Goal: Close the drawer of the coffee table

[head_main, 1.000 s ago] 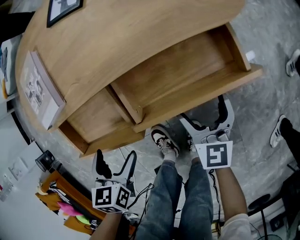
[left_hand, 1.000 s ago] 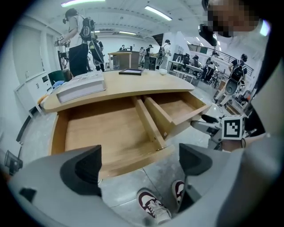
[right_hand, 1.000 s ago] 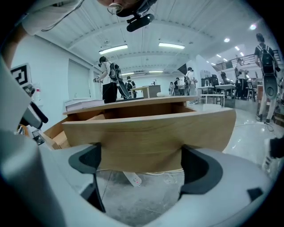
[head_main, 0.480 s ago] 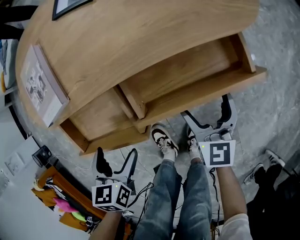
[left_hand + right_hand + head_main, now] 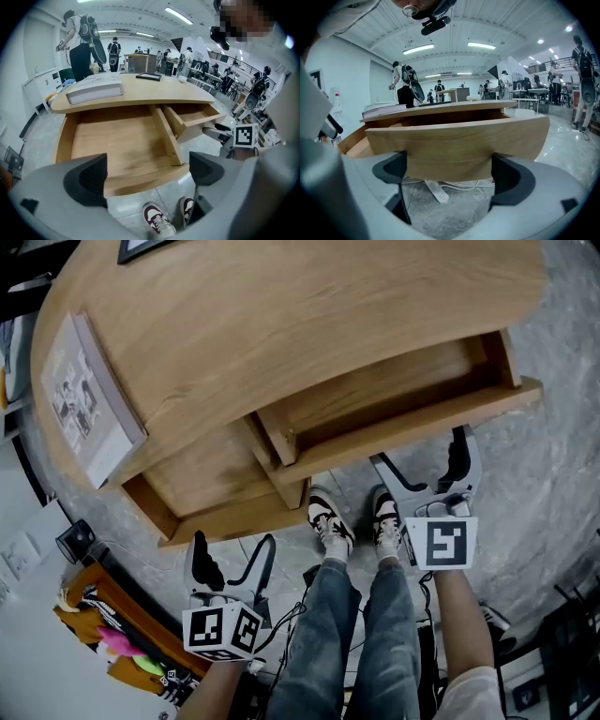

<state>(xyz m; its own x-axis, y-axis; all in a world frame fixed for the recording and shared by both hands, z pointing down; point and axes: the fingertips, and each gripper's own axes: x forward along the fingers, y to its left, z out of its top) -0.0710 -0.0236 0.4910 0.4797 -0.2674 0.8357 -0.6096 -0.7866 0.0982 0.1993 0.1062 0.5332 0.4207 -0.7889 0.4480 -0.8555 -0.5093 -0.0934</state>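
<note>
A light wooden coffee table [image 5: 281,306] has two drawers pulled out toward me. The right drawer [image 5: 394,395] is partly under the top, and its front panel [image 5: 457,143] fills the right gripper view. My right gripper [image 5: 424,465] is open, its fingertips up against that panel's lower edge. The left drawer [image 5: 202,479] stands further out and is empty, seen also as a wide box [image 5: 117,138] in the left gripper view. My left gripper [image 5: 232,554] hangs open above the floor, short of the left drawer, holding nothing.
A thick book [image 5: 89,399] and a dark picture frame [image 5: 141,247] lie on the tabletop. The person's two shoes [image 5: 328,521] stand on the grey floor just before the drawers. A power strip [image 5: 436,190] with cables lies under the table. Orange clutter [image 5: 103,634] sits at lower left.
The right drawer has slid further in under the tabletop, with my right gripper following behind its front panel. The left gripper and left drawer have stayed put.
</note>
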